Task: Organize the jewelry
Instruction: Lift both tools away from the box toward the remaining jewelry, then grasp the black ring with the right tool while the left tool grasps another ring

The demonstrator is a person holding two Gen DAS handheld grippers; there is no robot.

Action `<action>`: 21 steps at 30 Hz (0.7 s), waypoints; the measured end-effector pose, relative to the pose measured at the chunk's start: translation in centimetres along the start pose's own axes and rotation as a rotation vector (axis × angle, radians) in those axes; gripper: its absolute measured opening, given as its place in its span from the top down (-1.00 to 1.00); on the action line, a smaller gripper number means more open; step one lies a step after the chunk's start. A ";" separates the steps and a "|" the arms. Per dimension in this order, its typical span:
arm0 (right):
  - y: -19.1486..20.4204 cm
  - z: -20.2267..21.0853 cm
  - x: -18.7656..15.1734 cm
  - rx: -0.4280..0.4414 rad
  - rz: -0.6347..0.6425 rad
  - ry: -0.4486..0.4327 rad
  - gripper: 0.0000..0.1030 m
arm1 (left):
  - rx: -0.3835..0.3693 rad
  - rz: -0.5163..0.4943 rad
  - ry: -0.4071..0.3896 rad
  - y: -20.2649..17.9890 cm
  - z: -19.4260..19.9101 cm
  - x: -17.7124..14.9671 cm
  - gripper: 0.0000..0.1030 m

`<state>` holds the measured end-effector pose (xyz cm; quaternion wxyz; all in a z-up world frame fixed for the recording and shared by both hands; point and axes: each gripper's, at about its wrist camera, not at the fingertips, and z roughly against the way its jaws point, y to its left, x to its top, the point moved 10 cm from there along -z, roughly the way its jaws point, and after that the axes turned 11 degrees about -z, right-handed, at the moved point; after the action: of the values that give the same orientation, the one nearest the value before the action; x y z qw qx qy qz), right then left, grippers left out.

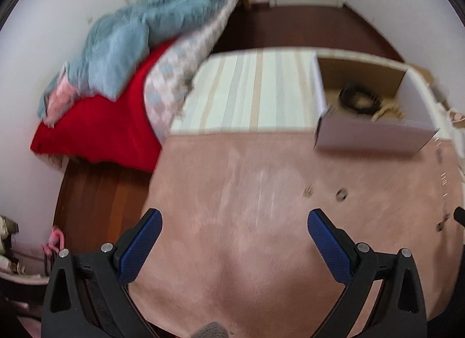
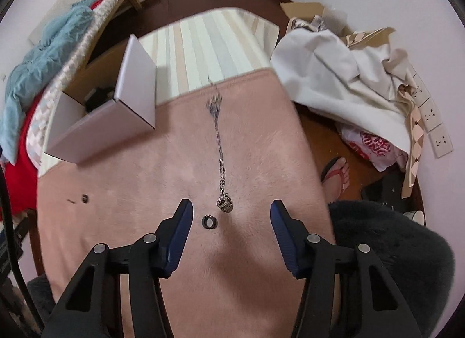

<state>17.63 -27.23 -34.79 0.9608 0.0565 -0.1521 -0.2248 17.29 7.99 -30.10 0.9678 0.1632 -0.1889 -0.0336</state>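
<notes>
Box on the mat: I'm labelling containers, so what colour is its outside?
White outside, brown cardboard inside; the box shows best in the right wrist view.

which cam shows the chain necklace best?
Right wrist. The chain lies full length and fairly sharp on the pink mat, running away from the open right gripper, its ringed end beside a loose ring. Left wrist shows only blurred glints at its right edge, possibly the chain.
</notes>
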 end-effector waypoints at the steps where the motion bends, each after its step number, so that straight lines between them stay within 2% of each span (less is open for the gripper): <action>1: 0.2 -0.4 -0.1 -0.011 0.008 0.000 -0.07 | 0.000 0.010 0.031 0.1 -0.9 -0.8 -0.99; 4: 0.3 -2.1 -0.3 -0.045 0.031 0.013 0.39 | -0.007 0.017 0.085 0.2 -2.5 -2.3 -0.99; 6: 0.5 -2.3 -0.1 -0.051 0.047 -0.005 0.80 | 0.001 -0.001 0.092 0.1 -3.0 -2.6 -0.99; 10: 0.7 -1.5 0.0 -0.007 0.042 -0.021 0.80 | -0.001 -0.014 0.085 0.0 -3.1 -2.2 -0.99; 16: 2.6 4.2 1.2 0.124 0.012 -0.079 0.80 | -0.025 -0.004 0.072 -0.2 -2.8 -1.5 -0.99; 21: 5.4 9.1 2.8 0.210 0.040 -0.130 0.80 | -0.040 0.015 0.067 0.1 -2.7 -1.5 -0.99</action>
<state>19.38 -23.98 -24.47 0.9420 0.1390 -0.2376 -0.1918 16.91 9.07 -32.94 0.9768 0.1436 -0.1569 -0.0247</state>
